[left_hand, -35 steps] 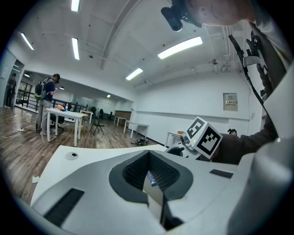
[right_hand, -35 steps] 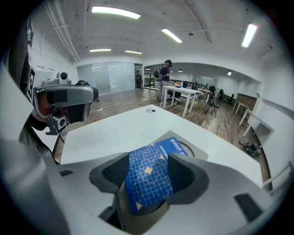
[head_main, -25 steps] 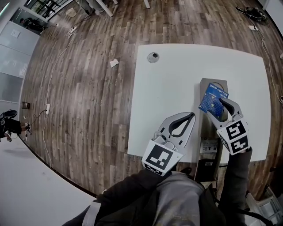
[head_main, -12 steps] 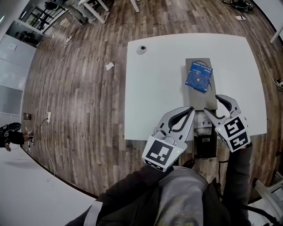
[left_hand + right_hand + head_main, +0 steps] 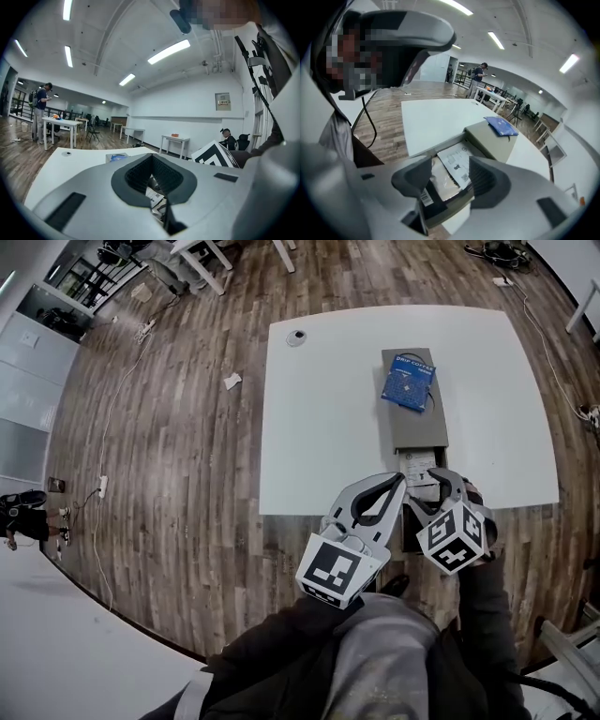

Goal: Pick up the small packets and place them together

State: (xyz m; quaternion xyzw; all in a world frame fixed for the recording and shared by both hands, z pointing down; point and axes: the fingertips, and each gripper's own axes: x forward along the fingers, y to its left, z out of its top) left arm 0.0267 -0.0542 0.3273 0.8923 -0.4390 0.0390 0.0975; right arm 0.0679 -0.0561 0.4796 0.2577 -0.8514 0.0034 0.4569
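A blue drip-coffee packet (image 5: 407, 381) lies flat on top of a long grey box (image 5: 413, 427) on the white table (image 5: 319, 418). The box's near end is open and shows a white printed packet (image 5: 457, 164) and a silvery one (image 5: 439, 180). My right gripper (image 5: 433, 486) hangs over that open end, open, its jaws (image 5: 450, 180) on either side of those packets and not pressing on them. The blue packet (image 5: 501, 125) is farther along the lid. Just left of it, my left gripper (image 5: 398, 482) is shut with nothing in it (image 5: 166, 211). The blue packet (image 5: 117, 157) also shows ahead of it.
A small round object (image 5: 296, 337) sits near the table's far left corner. The table's near edge runs just under both grippers. A paper scrap (image 5: 232, 381) and cables lie on the wood floor. A person (image 5: 40, 110) stands by other tables, far off.
A second ago the blue packet was at my right gripper's tips above the box. It now lies on the lid, and that gripper has drawn back to the box's open near end and turned.
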